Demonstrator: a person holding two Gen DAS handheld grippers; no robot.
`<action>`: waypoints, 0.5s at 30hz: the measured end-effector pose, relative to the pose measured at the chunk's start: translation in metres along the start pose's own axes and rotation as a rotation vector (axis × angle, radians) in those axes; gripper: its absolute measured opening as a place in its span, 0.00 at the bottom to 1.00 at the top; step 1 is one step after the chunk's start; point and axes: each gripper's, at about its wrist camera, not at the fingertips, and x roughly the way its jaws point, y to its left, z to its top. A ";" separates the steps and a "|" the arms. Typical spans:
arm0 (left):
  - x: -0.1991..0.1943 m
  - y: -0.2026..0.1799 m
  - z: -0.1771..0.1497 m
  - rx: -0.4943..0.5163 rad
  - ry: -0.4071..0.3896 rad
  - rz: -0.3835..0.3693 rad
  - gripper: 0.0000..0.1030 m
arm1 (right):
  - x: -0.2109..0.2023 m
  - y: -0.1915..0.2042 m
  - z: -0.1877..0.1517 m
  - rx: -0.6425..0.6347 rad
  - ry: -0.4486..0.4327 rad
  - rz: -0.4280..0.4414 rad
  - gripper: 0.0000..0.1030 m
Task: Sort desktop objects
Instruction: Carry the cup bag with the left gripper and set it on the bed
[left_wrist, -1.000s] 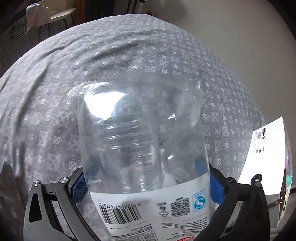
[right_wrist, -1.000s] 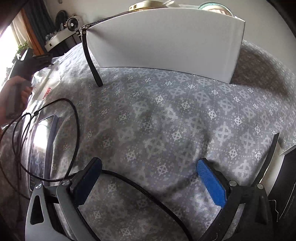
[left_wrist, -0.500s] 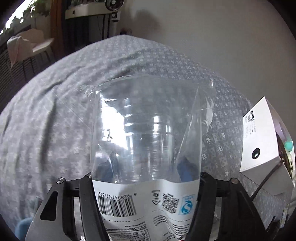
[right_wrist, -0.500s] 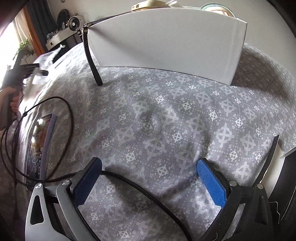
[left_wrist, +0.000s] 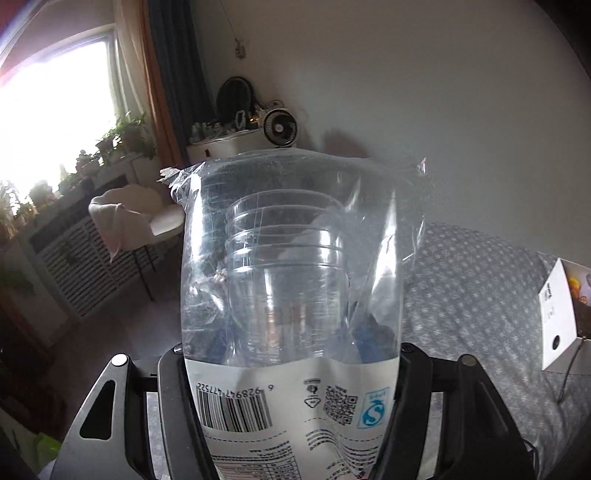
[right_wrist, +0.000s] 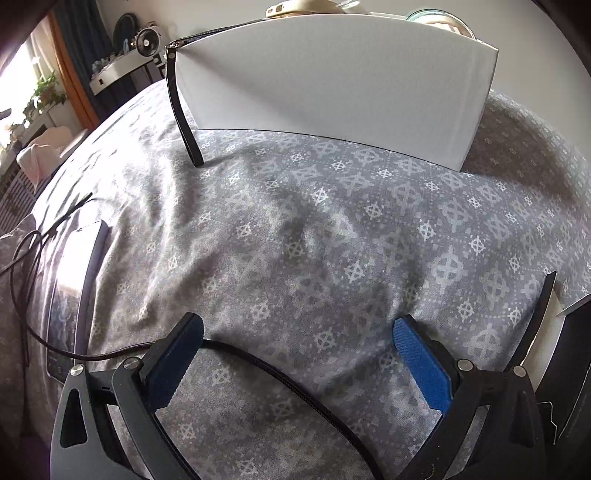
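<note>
Aloft over a patterned grey cloth (left_wrist: 480, 288), the left gripper (left_wrist: 291, 336) clamps one clear plastic bag of stacked cups (left_wrist: 291, 266), its two arms pressed against the bag's sides just above the white printed label with one barcode and one square code. Through the plastic at least four nested cup rims can be counted; the full number cannot be told. The bag stands upright between the fingers and clear of the cloth, with the room behind it: one small round fan (left_wrist: 280, 128) on a white cabinet, one pale chair (left_wrist: 136, 218) and a row of potted plants (left_wrist: 110, 144) at the bright window. One white box (left_wrist: 557, 317) sits on the cloth at the right edge of the left wrist view.

Lower down, the right gripper (right_wrist: 299, 354) hangs over the same cloth with its two blue pads (right_wrist: 421, 365) spread wide and nothing between them but fabric. One black cable (right_wrist: 280, 373) runs across the cloth under the gap and loops off to the left, past one dark flat device (right_wrist: 70, 295) lying face up. Straight ahead stands one large white box (right_wrist: 332, 85) with one black strap (right_wrist: 181, 110) hanging down its left corner to the cloth, and several items on its top too cut off to count. A dark object at the right edge is only partly in view.
</note>
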 end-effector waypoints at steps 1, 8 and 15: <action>0.011 0.008 -0.002 -0.010 0.022 0.019 0.59 | 0.000 0.000 0.000 0.000 0.000 -0.001 1.00; 0.100 0.010 -0.064 0.045 0.206 0.105 0.60 | 0.000 0.000 0.000 -0.003 0.002 -0.006 1.00; 0.156 -0.001 -0.125 0.061 0.340 0.166 0.73 | 0.000 0.000 0.000 -0.008 0.004 -0.016 1.00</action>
